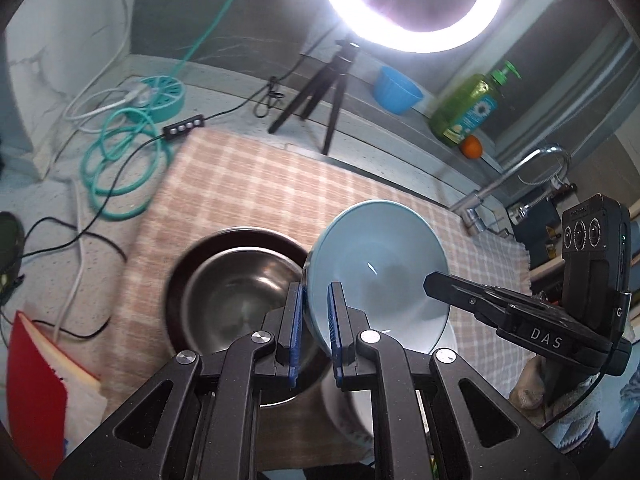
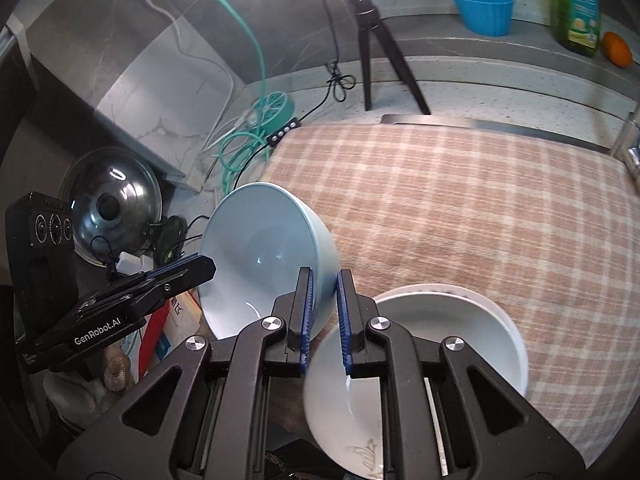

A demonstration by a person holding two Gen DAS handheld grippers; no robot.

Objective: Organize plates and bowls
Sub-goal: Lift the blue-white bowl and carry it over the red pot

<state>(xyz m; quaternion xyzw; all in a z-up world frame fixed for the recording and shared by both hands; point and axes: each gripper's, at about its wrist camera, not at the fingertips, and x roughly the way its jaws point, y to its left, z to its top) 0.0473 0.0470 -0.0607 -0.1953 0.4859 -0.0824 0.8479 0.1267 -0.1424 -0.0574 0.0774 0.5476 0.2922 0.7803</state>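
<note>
My left gripper (image 1: pixel 316 328) pinches the near rim of a pale blue bowl (image 1: pixel 380 272), its blue pads closed on either side of the wall, so the bowl tips up on edge with its hollow facing the right. My right gripper (image 2: pixel 325 320) clamps the opposite rim of the same blue bowl (image 2: pixel 260 256), jaws narrowed onto the wall. Both tools hold it between them above the checked cloth (image 2: pixel 460 208).

Just below the right gripper sits a white bowl (image 2: pixel 420 360) on the cloth, a faint gold motif near its lower edge. Seen from the left wrist, a steel bowl (image 1: pixel 236 276) rests on the cloth just left of the blue bowl, inside a dark rim. A red-covered book (image 1: pixel 36 396) lies at the cloth's left edge.

Further back, a coiled teal cable (image 1: pixel 120 160) lies on the counter. Beyond it a black tripod (image 1: pixel 320 92) carries a lit ring light (image 1: pixel 408 0). On the ledge behind stand a blue tub (image 1: pixel 396 90), a green soap bottle (image 1: pixel 468 108) and an orange (image 1: pixel 471 147); a chrome tap (image 1: pixel 520 176) arcs at right.
</note>
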